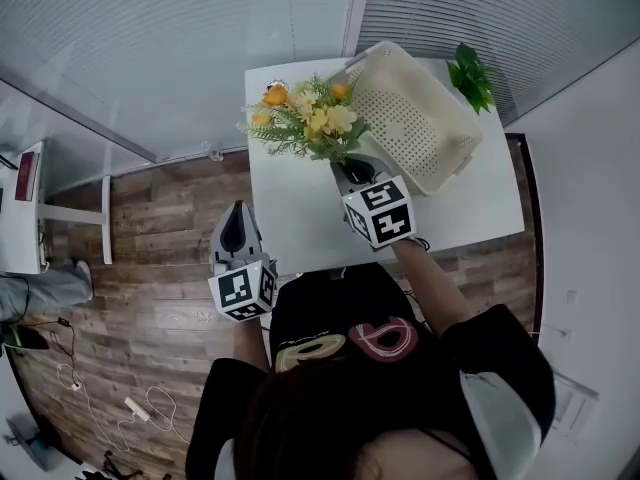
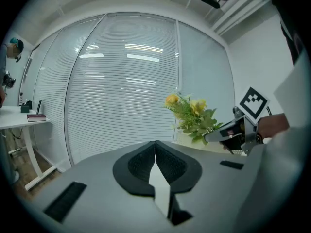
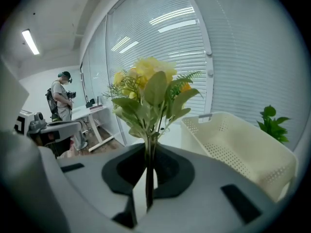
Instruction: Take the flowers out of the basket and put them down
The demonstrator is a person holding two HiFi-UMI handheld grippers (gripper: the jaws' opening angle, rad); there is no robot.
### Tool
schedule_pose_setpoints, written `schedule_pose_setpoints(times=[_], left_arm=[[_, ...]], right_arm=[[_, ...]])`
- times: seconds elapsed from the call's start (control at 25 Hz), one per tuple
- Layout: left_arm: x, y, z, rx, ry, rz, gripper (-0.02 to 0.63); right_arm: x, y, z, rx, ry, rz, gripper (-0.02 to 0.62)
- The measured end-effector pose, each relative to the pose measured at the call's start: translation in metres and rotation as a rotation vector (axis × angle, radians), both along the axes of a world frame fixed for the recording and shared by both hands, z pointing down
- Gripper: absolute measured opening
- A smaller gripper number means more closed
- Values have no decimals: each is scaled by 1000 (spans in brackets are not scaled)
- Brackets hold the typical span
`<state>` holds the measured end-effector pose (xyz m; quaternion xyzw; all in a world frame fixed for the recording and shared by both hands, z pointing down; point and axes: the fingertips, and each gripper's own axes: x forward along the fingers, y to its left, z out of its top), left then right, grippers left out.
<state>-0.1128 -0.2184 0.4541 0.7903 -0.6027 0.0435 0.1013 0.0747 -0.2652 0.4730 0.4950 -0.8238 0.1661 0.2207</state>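
Since our right gripper (image 3: 147,178) is clamped on the stems of the yellow-and-orange flower bunch (image 1: 305,118), apparently clear left of the cream perforated plastic basket (image 1: 420,118), we should lower gently onto the white surface (image 1: 300,218); our left gripper (image 2: 155,159) hangs closed, empty.

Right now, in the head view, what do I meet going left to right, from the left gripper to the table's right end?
left gripper → flowers → basket → green plant
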Motion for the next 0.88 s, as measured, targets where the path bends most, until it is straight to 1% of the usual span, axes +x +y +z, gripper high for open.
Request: schedule_pose_setpoints(times=[0.16,0.36,0.68,0.88], left_arm=[[-9,9,3,-6,-10,-2,18],[-24,15,1,0,-15,-16,18],[-41,26,7,-7,-16,-39,18],[-51,27,8,-9,-16,-45,18]], right_arm=[[-13,8,25,-55,12,-9,31],[-22,12,53,-102,53,-14,31],[-31,14,94,-186,95,-16,31],[-30,13,115,-234,119,8,31]])
